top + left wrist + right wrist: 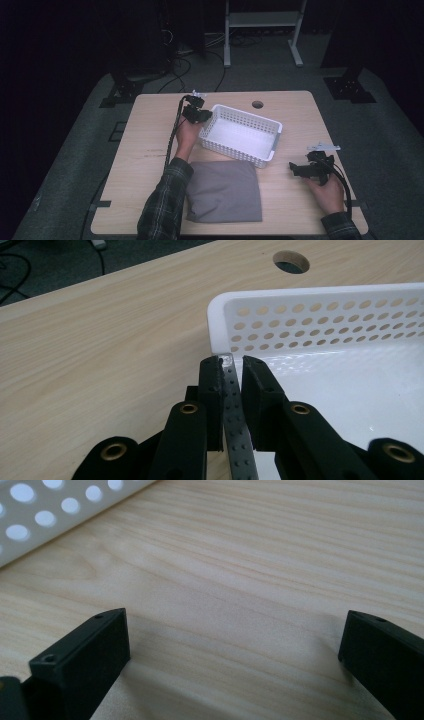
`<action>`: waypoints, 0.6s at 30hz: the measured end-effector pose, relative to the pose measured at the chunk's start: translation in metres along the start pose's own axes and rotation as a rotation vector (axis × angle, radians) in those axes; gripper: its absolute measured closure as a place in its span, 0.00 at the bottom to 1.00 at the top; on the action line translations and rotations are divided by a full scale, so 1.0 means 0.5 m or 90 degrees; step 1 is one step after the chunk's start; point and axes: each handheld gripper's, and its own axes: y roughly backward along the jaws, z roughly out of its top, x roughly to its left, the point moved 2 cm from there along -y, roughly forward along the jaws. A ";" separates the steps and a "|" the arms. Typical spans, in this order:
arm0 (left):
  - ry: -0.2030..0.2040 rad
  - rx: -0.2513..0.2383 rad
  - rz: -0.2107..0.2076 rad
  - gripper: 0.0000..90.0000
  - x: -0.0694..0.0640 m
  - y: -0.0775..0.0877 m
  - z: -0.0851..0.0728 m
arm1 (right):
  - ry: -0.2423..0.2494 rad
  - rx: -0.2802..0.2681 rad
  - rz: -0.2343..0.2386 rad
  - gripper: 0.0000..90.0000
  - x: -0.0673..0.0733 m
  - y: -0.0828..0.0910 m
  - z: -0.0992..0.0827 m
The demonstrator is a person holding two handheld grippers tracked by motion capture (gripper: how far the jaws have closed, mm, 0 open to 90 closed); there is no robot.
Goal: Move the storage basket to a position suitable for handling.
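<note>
The basket [240, 135] is white, its walls patterned with rows of round holes, and it sits on a counter [150, 150] of pale wood with fine, light-brown grain. The cloth [223, 192] at the near edge is plain grey. Both hand-held grippers, left [204, 116] and right [295, 170], are black, and the person's sleeve [162, 205] is a dark plaid.

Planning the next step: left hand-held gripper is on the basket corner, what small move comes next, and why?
Probably a short drag of the white basket across the table. The left hand-held gripper is shut on the basket's wall at its corner, so the grip looks set; the right hand-held gripper rests open, apart from it, and the grey cloth lies untouched nearby.
</note>
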 end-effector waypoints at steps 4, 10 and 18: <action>-0.003 -0.003 -0.004 0.88 -0.007 -0.005 0.003 | 0.001 0.000 0.000 0.00 0.000 0.000 0.000; -0.004 -0.005 -0.016 0.87 0.000 0.006 0.000 | 0.000 0.000 0.000 0.00 0.000 0.000 0.000; -0.003 -0.020 -0.023 0.75 0.019 0.048 -0.005 | 0.000 0.000 0.000 0.00 0.000 0.000 0.000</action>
